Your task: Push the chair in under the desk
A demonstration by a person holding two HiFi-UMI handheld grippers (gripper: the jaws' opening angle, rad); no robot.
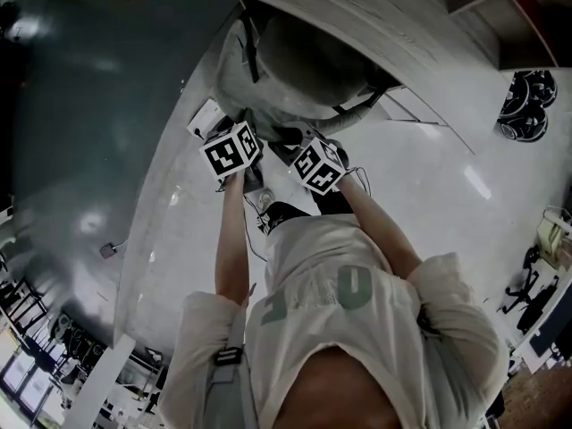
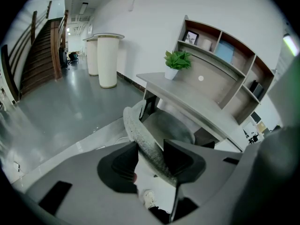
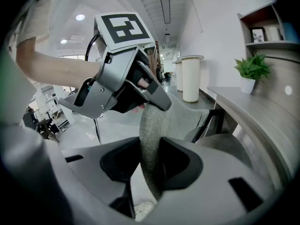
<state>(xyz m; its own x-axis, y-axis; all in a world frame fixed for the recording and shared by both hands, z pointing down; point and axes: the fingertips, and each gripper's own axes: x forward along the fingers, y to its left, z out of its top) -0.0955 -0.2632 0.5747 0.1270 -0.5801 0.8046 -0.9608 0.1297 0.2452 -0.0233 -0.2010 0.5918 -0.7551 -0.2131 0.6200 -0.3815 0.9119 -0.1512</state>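
Two forearms (image 1: 231,239) stretched forward from the body, nearly parallel; left gripper (image 2: 151,157) angled down, jaws clamped on the backrest (image 2: 139,134) rim; right gripper (image 3: 151,165) just beside it, also angled down, likewise clamped on that rim; chair (image 1: 304,61) seat partly under the worktop (image 1: 375,21); backrest outside its edge, on the person's side.

Glossy pale floor (image 1: 429,172), grey chair (image 1: 304,61) on it, desk (image 2: 180,92) bearing potted plant (image 2: 176,63)
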